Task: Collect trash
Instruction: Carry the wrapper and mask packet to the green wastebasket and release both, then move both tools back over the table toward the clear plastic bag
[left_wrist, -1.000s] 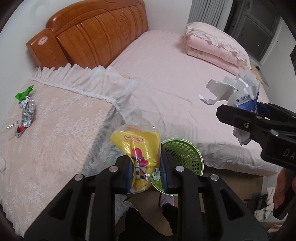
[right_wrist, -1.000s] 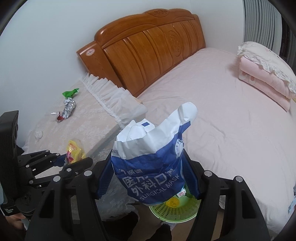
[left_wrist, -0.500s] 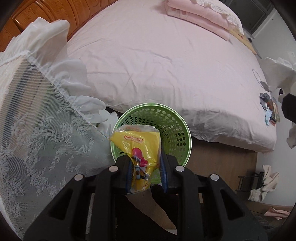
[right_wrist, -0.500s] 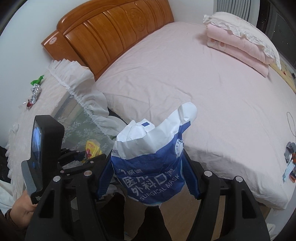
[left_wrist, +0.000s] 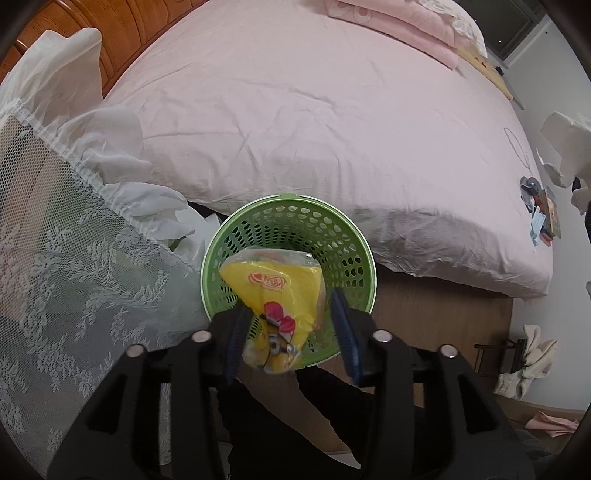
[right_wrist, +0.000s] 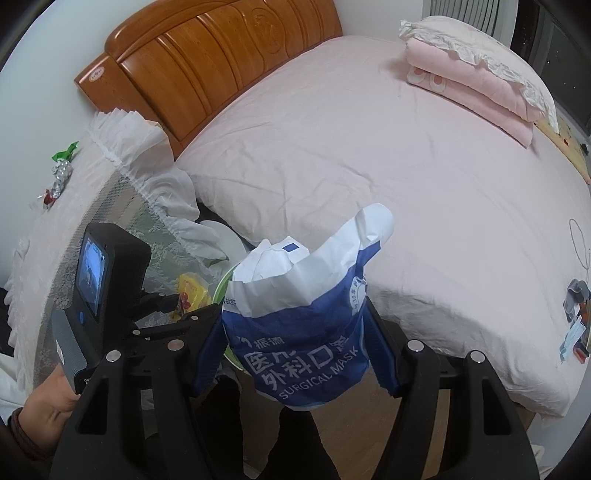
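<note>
Bed: the pink-sheeted bed (right_wrist: 369, 155) fills most of both views, with a carved wooden headboard (right_wrist: 207, 62) at its head and a folded pink quilt (right_wrist: 472, 81) on its far side.
Side table: a lace cloth (left_wrist: 74, 280) covers the table beside the bed; on its far end lie a crumpled silver wrapper (right_wrist: 61, 175) and a green scrap (right_wrist: 66, 149).
Basket: a green perforated basket (left_wrist: 343, 236) stands on the floor between the draped table and the bed's edge.
Right gripper: the right gripper (right_wrist: 295, 350) has its blue-padded jaws pressed against both sides of a blue and white surgical mask packet (right_wrist: 306, 332), which stands upright between them, its torn white top open.
Left gripper: the left gripper (left_wrist: 288, 332) hangs directly over the basket with its jaws spread wide apart.
Yellow packet: a yellow snack packet (left_wrist: 280, 295) sits between the spread fingers above the basket's mouth; it seems to touch the left pad, with a clear gap to the right one.
Small litter: a blue mask and bits (right_wrist: 574, 332) lie near the bed's foot corner.
</note>
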